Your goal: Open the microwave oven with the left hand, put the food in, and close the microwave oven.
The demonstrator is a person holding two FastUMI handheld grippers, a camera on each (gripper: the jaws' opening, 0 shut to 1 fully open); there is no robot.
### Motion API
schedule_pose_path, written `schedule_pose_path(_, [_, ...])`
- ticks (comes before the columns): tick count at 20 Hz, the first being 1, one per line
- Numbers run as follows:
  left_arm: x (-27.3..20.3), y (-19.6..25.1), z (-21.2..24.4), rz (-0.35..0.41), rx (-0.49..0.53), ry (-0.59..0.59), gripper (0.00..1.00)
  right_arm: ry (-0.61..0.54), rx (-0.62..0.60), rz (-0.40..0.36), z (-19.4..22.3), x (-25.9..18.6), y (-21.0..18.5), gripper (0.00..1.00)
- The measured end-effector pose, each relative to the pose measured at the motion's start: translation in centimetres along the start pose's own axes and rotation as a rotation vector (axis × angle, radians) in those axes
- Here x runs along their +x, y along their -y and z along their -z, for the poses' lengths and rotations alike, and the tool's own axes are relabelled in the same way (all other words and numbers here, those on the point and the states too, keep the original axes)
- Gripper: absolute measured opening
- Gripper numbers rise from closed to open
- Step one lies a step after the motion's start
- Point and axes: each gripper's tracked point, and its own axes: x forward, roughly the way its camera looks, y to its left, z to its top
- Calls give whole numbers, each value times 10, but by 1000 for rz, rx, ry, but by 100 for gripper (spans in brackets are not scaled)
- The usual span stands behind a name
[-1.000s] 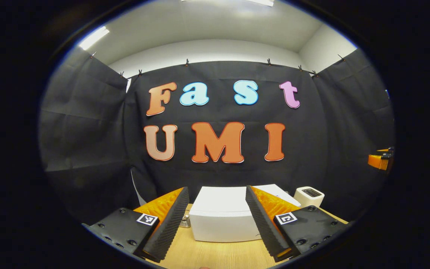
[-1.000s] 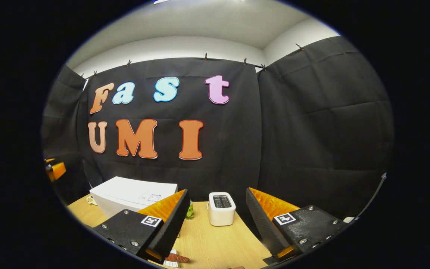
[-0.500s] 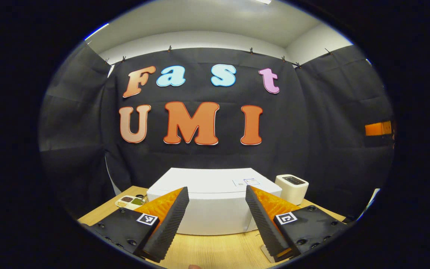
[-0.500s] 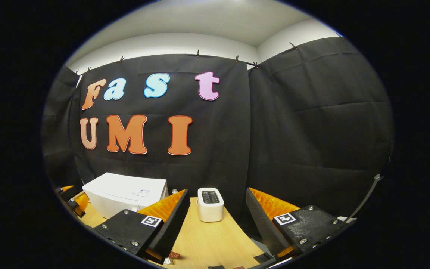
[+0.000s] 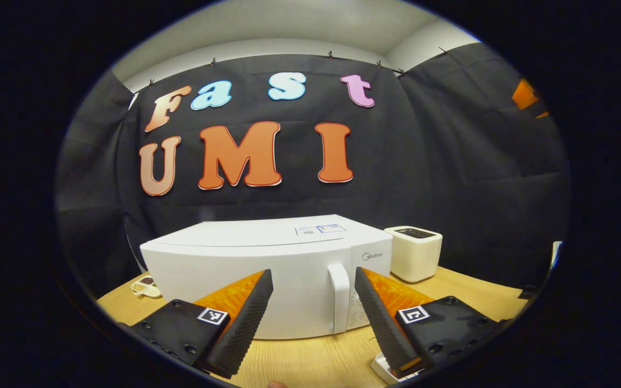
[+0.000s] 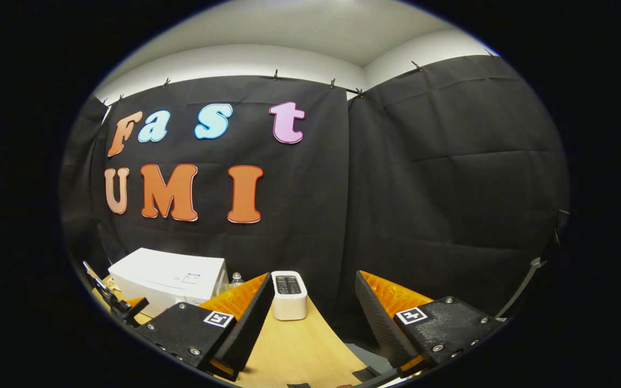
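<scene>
In the left gripper view the microwave oven stands on the table, its handle toward its right side; the toaster sits just right of it; a small dish lies at its left.

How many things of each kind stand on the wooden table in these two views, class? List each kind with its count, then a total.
Microwave oven: 1
Toaster: 1
Small dish of food: 1
Bottle, cap showing behind the microwave oven: 1
Total: 4
</scene>
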Motion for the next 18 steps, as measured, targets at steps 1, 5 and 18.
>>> schedule_pose_path(1, [8,4,14,3,6,-16,95,0,0,6,-1,2,2,94])
schedule_pose_path(5, [30,16,48,2,-43,-74,96,-4,-20,12,-1,6,6,94])
schedule_pose_path(18, [50,27,49,18,-19,-94,22,-32,-66,2,9,12,-2,94])
